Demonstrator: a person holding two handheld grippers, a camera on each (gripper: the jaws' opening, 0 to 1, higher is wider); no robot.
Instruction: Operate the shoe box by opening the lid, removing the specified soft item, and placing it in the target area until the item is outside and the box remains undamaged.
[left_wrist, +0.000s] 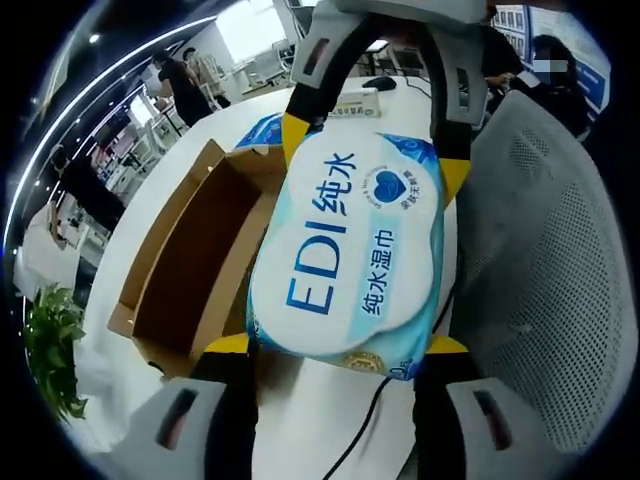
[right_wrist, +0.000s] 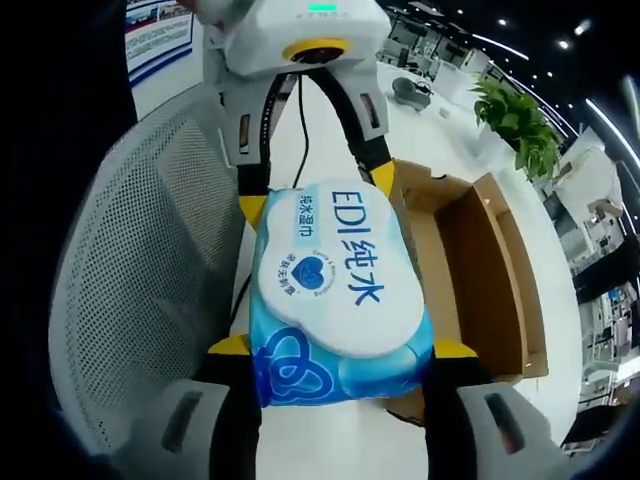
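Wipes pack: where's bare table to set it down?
Bare white table lies under the wipes pack, between the open box and the mesh chair, though a black cable crosses it. More bare table beyond the box's far end. The chair side is crowded.

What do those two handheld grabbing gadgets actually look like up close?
Each tool is light grey plastic with two curved arms, each bearing a dark oval slot and ending in a yellow pad on a black tip. The left tool and the right tool look the same. The left one's body carries a yellow ring, a green light and a thin black cable.
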